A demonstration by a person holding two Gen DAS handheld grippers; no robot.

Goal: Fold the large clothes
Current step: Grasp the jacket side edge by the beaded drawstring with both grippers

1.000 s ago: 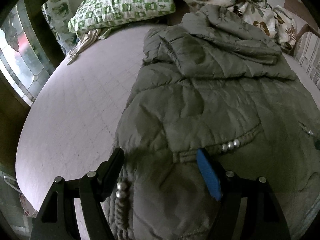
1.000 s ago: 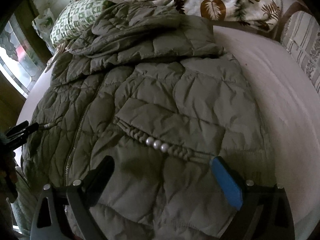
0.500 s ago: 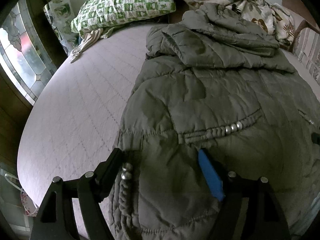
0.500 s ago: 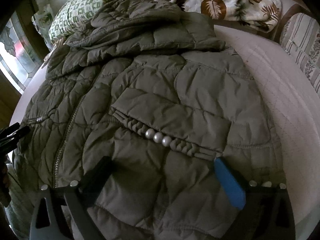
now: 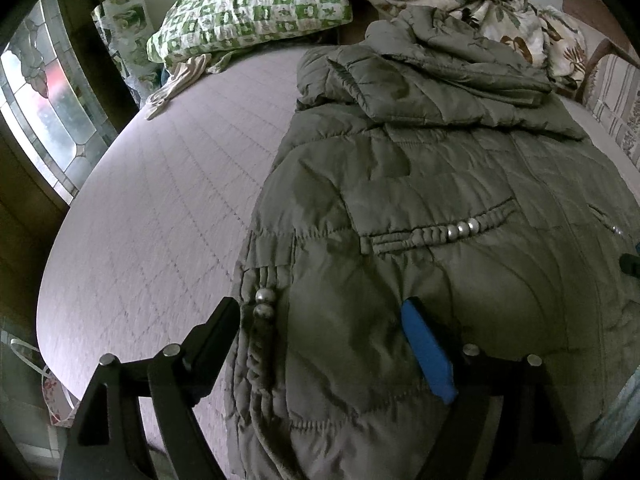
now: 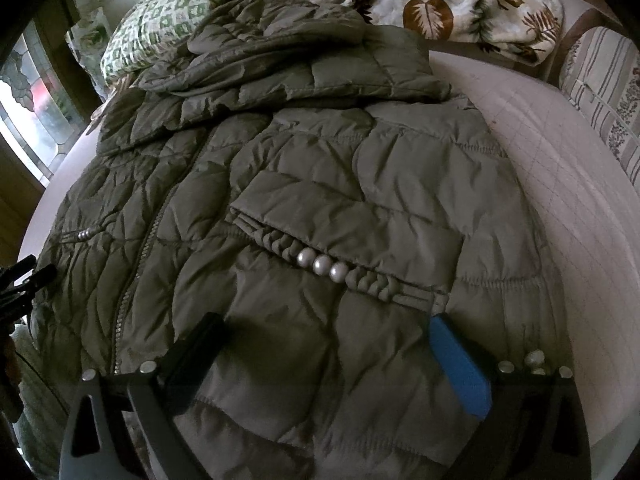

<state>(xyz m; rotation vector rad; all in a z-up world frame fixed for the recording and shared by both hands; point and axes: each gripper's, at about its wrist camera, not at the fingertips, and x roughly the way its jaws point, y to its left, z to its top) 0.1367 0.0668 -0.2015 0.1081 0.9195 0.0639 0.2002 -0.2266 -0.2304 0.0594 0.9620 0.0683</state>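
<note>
- Jacket (image 5: 420,208): olive quilted puffer, lying front-up and mostly flat on the bed (image 5: 168,208); hem at the near edge, hood bunched at the far end towards the green pillow (image 5: 248,8) and the leaf-print blanket (image 6: 432,8).
- Sleeves look folded in across the chest, under the hood, but the bunching hides the detail, so not sure.
- Left gripper (image 5: 324,336): jaws apart and just been opening wider. They straddle the jacket's left hem corner, with the beaded side trim (image 5: 262,304) just inside the black finger. Fabric sits between the jaws, pads not pressing on it.
- Right gripper (image 6: 324,356): jaws wide apart over the right half of the hem, below the pocket flap with three pearl beads (image 6: 322,266). Nothing clamped.
- Step, my read: lining up both grippers on the hem for the bottom-up fold. Grasp not yet made.
- Next move calls for: both grippers dropping onto the hem edge, closing on the full padded thickness, then lifting together and carrying the hem up towards the hood.
- Watch: puffy, slick shell, so a shallow pinch will likely slip. Left jaw should bite clear of the beads.
- Both sides need to move evenly or the fold goes skewed.
</note>
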